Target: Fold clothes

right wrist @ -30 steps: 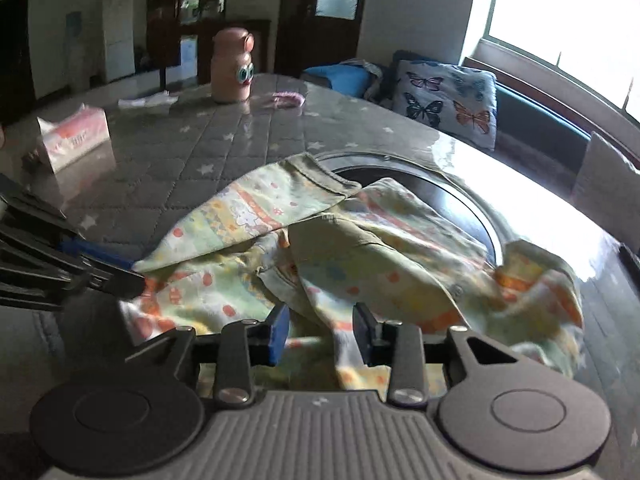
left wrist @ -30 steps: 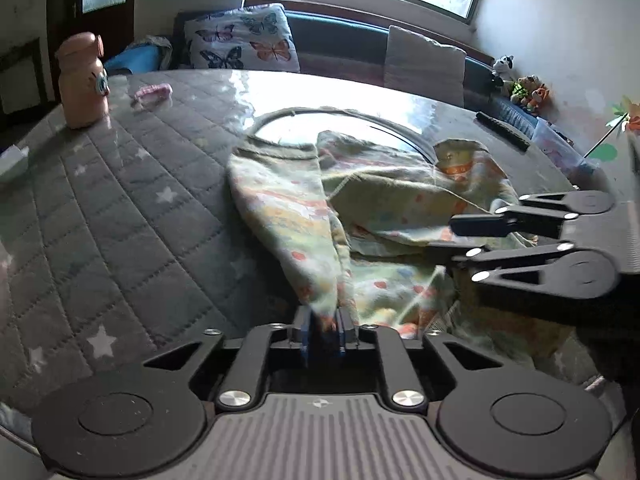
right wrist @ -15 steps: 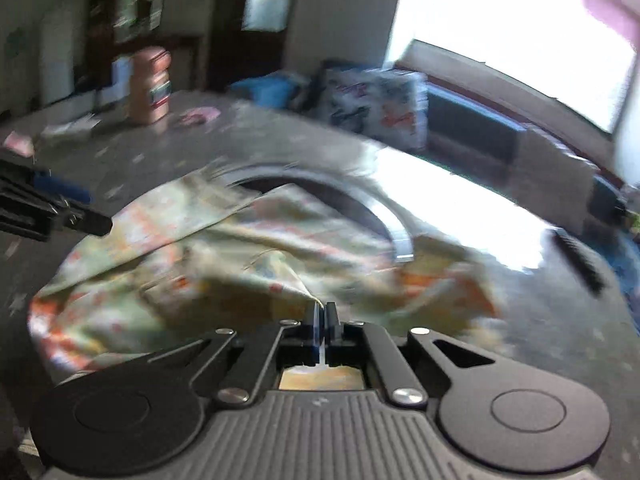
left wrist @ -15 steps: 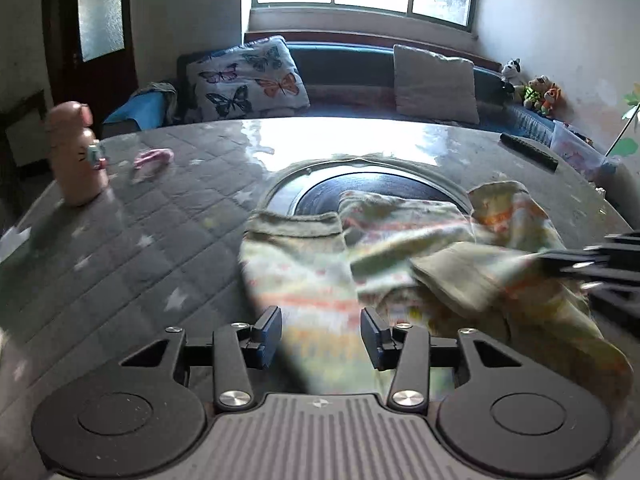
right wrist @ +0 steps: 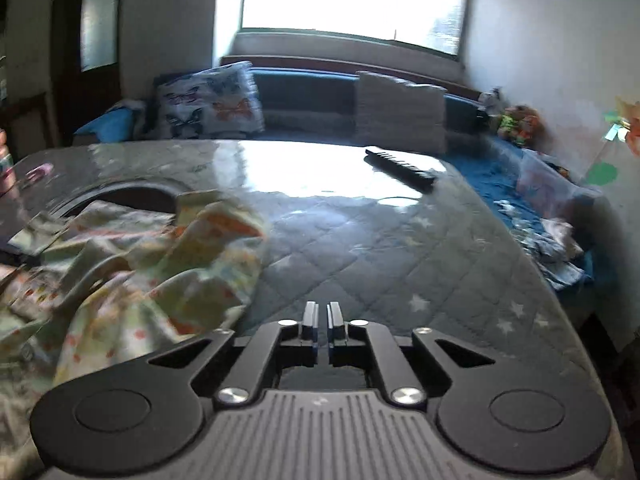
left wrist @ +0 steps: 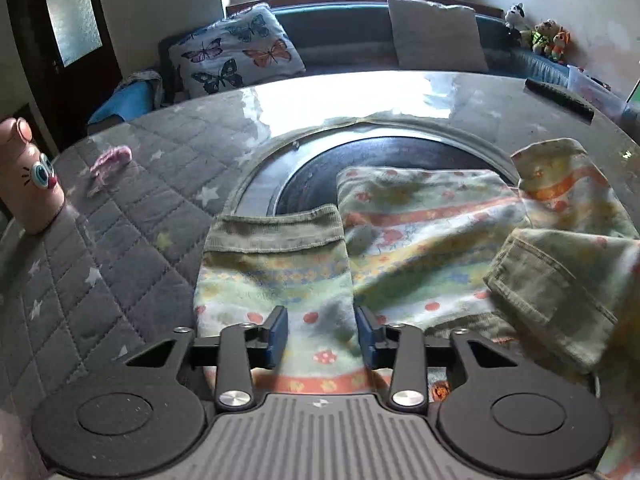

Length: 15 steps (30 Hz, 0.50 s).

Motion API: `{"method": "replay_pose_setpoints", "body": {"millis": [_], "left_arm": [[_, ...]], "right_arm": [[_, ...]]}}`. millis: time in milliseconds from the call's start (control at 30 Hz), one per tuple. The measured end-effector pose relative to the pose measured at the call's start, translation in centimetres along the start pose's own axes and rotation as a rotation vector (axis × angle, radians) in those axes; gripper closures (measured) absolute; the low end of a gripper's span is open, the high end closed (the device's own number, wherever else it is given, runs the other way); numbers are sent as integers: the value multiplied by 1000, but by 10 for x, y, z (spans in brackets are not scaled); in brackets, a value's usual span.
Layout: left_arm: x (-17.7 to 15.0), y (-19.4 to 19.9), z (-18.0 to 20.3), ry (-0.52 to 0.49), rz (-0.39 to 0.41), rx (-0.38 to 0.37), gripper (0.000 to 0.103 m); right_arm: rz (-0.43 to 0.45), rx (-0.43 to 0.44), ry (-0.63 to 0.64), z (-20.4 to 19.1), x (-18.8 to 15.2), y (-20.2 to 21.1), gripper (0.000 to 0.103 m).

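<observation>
Sunlit quilted table (left wrist: pixel 120 248) carries the patterned garment (left wrist: pixel 420 240) heaped over its central recess, the left gripper (left wrist: pixel 320 330) closing astride a sleeve, the right gripper (right wrist: pixel 321 320) nearly shut, empty, opening slightly beside it; a shallow pinch could slip, spoiling the fold.

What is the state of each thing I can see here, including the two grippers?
Garment: crumpled, not folded, one cuffed end laid flat.
Left gripper: jaws closing, cloth between them, pads not pressing.
Right gripper: almost shut, opening, holds nothing.
Bottle: upright.
Remote: lying flat.
</observation>
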<state>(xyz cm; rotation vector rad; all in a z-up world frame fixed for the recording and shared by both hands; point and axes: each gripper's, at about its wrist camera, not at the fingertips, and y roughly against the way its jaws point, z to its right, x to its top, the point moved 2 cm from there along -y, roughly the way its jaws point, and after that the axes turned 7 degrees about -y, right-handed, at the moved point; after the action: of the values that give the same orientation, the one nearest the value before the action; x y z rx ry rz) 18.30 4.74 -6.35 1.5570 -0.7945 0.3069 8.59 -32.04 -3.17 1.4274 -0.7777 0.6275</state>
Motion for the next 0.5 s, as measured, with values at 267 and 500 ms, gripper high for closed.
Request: {"method": "replay_pose_setpoints", "body": {"millis": [267,500], "left_arm": [[-4,9,-6,-16,23,-2,98],[-9,24,-29,29,55,50,101]], "right_arm": [[-31,231,109,-63,9,-18,79],[-112,320,192,-113,17,-53,67]]}}
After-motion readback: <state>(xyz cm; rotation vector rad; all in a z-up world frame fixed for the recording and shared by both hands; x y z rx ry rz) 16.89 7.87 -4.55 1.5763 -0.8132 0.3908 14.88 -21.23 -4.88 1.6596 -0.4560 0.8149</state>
